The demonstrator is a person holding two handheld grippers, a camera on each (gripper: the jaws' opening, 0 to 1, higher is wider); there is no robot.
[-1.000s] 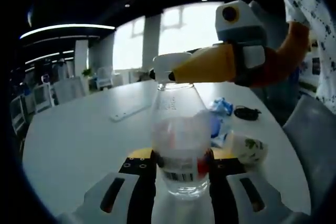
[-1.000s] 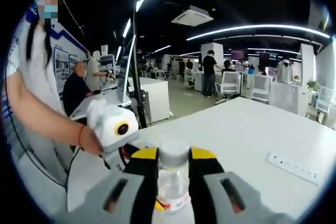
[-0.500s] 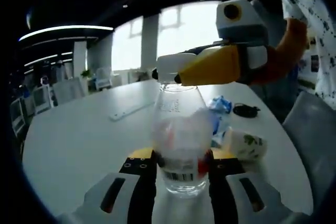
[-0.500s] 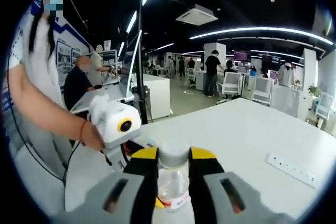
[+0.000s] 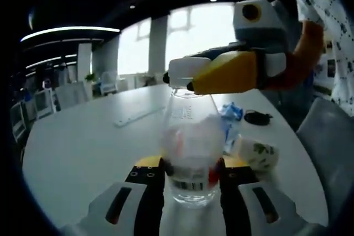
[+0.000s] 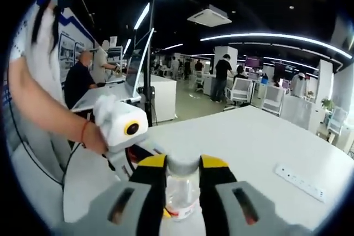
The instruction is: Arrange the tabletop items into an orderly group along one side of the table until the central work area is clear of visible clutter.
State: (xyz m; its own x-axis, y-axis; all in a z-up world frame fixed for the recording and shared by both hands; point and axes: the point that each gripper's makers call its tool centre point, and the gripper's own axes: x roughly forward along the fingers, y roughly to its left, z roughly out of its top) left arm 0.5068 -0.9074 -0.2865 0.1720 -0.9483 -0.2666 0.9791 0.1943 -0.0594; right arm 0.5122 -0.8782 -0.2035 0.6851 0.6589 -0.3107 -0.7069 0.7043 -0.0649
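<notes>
The clear bottle (image 5: 189, 158) is held upright just above the white table (image 5: 83, 147), body clamped low by the left gripper (image 5: 189, 178) and cap (image 5: 181, 73) pinched from the side by the right gripper (image 6: 182, 178), its long axis crossing both jaw pairs.

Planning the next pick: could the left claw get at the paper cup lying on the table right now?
Probably not yet: the left claw is shut on the bottle, and the paper cup lies beyond it.
</notes>
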